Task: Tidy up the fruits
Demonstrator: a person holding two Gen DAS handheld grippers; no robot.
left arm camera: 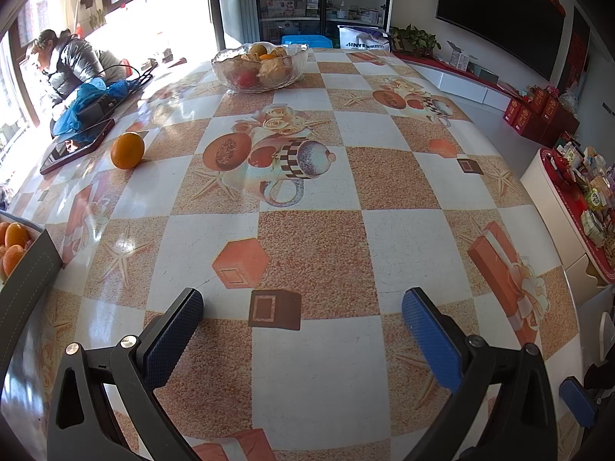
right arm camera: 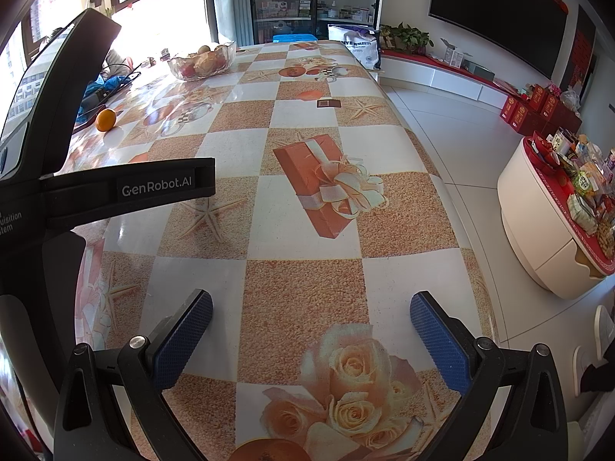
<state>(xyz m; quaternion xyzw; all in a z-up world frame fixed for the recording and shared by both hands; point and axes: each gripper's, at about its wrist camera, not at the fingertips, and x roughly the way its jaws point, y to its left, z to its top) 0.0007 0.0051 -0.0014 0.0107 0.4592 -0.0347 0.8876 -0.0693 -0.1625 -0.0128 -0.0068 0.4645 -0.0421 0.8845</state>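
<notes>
A loose orange (left arm camera: 127, 150) lies on the checkered tablecloth at the left, also in the right wrist view (right arm camera: 105, 119). A glass bowl (left arm camera: 260, 66) with several fruits stands at the far end of the table, also in the right wrist view (right arm camera: 202, 61). Oranges (left arm camera: 13, 241) fill a container at the left edge. My left gripper (left arm camera: 303, 332) is open and empty above the near table. My right gripper (right arm camera: 311, 330) is open and empty near the table's right edge. The left device's black body (right arm camera: 127, 188) shows in the right wrist view.
A phone (left arm camera: 75, 148) and blue cloth with a cable (left arm camera: 94, 101) lie at the table's left side. People sit by the window beyond. A white bag (right arm camera: 355, 48) stands past the far edge. A round snack stand (right arm camera: 557, 207) is right of the table.
</notes>
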